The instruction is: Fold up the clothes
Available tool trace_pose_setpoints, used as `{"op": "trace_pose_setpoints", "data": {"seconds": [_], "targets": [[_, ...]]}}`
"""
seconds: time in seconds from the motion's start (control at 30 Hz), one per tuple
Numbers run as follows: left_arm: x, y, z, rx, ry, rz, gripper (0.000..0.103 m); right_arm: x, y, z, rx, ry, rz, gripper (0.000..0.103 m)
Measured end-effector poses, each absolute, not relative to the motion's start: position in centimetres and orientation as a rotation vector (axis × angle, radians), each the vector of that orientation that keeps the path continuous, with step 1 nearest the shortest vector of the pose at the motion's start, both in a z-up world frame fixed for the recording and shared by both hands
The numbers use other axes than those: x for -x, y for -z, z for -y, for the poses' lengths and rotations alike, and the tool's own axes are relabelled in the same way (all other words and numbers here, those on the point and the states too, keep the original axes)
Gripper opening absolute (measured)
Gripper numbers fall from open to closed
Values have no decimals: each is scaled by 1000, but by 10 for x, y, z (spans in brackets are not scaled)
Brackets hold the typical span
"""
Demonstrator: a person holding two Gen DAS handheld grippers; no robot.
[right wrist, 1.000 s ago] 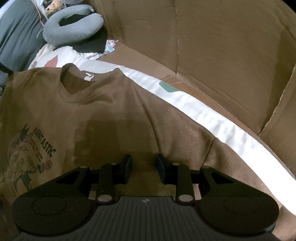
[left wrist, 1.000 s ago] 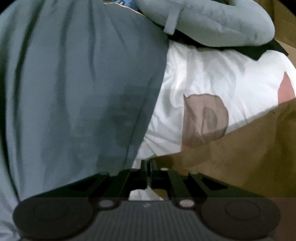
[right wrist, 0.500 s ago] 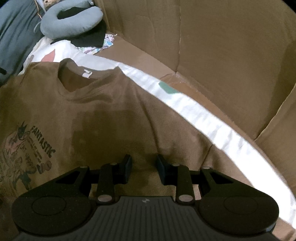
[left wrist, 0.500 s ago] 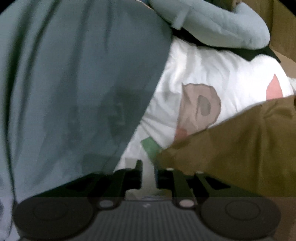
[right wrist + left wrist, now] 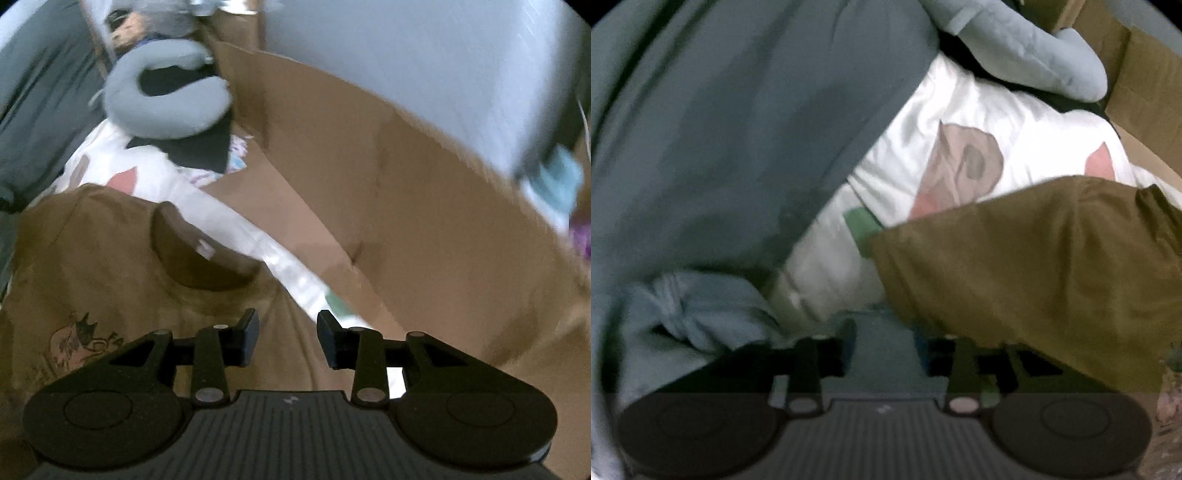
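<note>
Left gripper (image 5: 886, 343): angled steeply down, jaws just opening, released, nothing between.
Right gripper (image 5: 288, 336): tilted down, jaws parted, empty.
Brown T-shirt (image 5: 110, 266): spread beneath and ahead of the right jaws; right of the left jaws.

Left tool (image 5: 886, 341) is smeared by blur, its fingertips melting into the cloth, so the gap reads only dimly. The brown T-shirt (image 5: 122, 266) runs off the lower left edge beside the right tool (image 5: 287, 332), its chest print (image 5: 79, 341) cut short and unreadable. Far ahead, past the neck pillow (image 5: 162, 110), the clutter is too blurred to name.
</note>
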State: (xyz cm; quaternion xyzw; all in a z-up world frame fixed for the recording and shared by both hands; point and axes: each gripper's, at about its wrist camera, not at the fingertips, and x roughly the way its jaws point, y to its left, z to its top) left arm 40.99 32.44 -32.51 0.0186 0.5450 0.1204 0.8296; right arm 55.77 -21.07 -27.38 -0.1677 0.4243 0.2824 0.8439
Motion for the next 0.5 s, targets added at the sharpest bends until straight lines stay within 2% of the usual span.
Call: {"op": "trace_pose_setpoints", "data": {"seconds": [0.03,0.23,0.27,0.5], "targets": [[-407,329,-325,-19,-254,-1148,52,-557,267,203,382,-608,-889,42],[-392,347,-335,121,-209,-1082,52,-553,229,149,468,-678,-869,46],[-391,349,-336,140,-206,-1070,52,-552,225,139,470,-689,-871,49],[-392,363,-337,221,-155,-955,52,-537,213,71,530,-793,-883,52]]}}
